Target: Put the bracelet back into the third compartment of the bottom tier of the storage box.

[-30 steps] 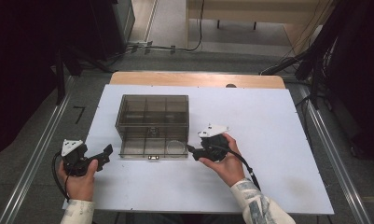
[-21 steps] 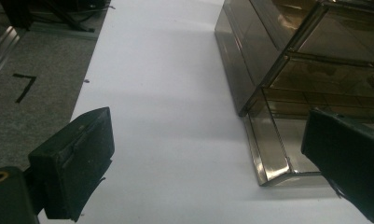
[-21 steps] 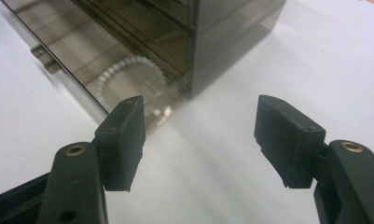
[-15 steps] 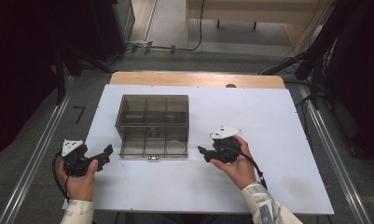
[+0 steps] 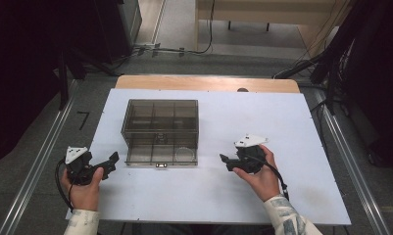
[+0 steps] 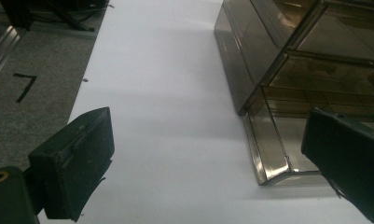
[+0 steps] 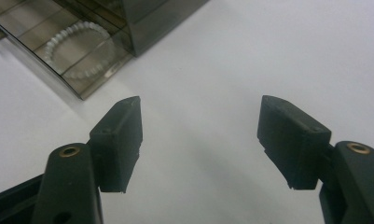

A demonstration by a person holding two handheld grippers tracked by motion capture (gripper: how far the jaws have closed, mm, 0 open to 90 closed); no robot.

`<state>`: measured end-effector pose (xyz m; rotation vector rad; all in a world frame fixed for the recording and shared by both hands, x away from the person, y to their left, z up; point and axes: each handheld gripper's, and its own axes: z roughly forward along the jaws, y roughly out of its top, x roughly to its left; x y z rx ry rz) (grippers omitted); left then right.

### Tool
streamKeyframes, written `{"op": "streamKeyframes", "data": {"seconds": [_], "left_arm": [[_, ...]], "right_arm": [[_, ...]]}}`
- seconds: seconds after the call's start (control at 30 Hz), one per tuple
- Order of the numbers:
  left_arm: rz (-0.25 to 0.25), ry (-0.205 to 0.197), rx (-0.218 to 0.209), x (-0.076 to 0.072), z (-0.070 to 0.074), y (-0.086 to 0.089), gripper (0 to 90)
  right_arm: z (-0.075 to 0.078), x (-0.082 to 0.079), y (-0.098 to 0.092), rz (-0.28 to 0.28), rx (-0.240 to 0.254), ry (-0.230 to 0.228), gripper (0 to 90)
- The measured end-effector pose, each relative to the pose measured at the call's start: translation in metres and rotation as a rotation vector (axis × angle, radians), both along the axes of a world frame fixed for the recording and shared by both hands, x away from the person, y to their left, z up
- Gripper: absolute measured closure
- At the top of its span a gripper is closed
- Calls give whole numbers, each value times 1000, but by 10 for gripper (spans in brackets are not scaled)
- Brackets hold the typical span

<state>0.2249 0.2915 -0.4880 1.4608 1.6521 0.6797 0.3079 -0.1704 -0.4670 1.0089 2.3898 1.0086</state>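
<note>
Table (image 5: pixel 292 117) with a white top carries a smoky translucent plastic organiser box (image 5: pixel 160 117), its flat bottom drawer (image 5: pixel 160 155) pulled out toward the person. Inside that drawer's right end lies a ring of pale beads, a bracelet (image 5: pixel 184 153), up and to the left beyond the right gripper's jaws in the right gripper view (image 7: pixel 77 44).

Since a second ago the right gripper (image 5: pixel 225 162) has drawn back from the drawer's right front corner and now sits well apart from it, to the drawer's right in the high view. Its jaws have just been opening and stand wide with nothing between them, only bare table. That suggests the drawer has been let go, the bracelet already inside.

Left gripper (image 5: pixel 111 161) rests just beside the drawer's left front corner, jaws spread wide, holding nothing; the corner (image 6: pixel 268 172) lies between them, untouched. Closing the drawer looks likely next.
</note>
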Motion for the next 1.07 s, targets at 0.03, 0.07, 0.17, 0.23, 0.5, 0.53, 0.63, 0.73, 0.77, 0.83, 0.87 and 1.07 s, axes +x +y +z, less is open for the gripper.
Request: {"op": "streamKeyframes", "data": {"seconds": [0.03,0.07,0.17,0.23,0.5,0.53,0.63,0.73,0.77,0.83,0.87,1.07], "left_arm": [[0,0,0,0,0,0,30],[0,0,0,0,0,0,30],[1,0,1,0,0,-1,30],[0,1,1,0,0,-1,30],[3,1,3,0,0,-1,30],[3,2,3,0,0,-1,30],[2,3,3,0,0,-1,31],[2,4,3,0,-1,-1,30],[2,4,3,0,-1,-1,31],[3,4,3,0,-1,-1,31],[3,3,3,0,-1,-1,30],[7,3,4,0,0,-1,30]], "right_arm": [[0,0,-2,-4,-2,1,290],[-1,0,-4,-11,-4,-1,284],[-1,-1,-10,-24,-9,1,282],[-2,-2,-13,-38,-14,10,279],[-6,-4,-35,-97,-10,21,274],[-6,-4,-38,-104,-11,20,273],[-7,-6,-46,-124,-12,20,272],[-8,-7,-56,-144,-9,16,272],[-8,-7,-60,-154,-7,17,272],[-8,-8,-67,-167,-5,13,273],[-7,-9,-71,-175,-6,9,272],[-6,-13,-98,-237,-13,-11,263]]}}
